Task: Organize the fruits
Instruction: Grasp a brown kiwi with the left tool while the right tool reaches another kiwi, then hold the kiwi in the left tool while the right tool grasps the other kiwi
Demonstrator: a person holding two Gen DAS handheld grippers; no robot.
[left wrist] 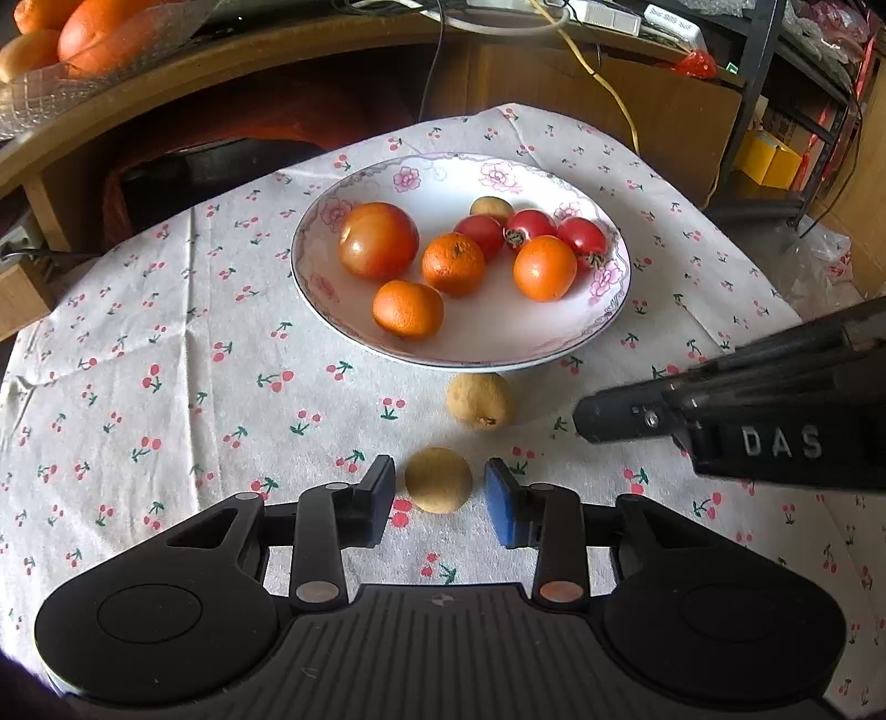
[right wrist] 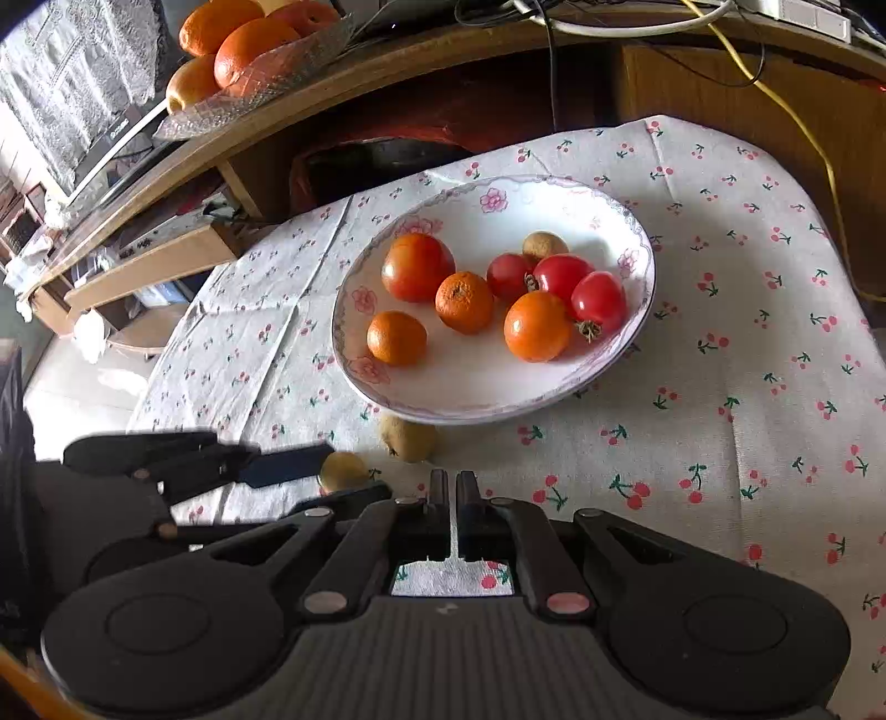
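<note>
A tan longan lies on the cherry-print cloth between the blue pads of my left gripper, which is open with a small gap on each side. A second longan rests just in front of the flowered white plate. The plate holds a large tomato, three small oranges, three red cherry tomatoes and another longan. My right gripper is shut and empty, low over the cloth right of the left gripper. In the right wrist view the near longan and the second longan lie below the plate.
A glass bowl of oranges stands on the curved wooden shelf behind the table. A yellow cable hangs down past the far edge. The cloth drops off at the left, with floor and low shelves beyond.
</note>
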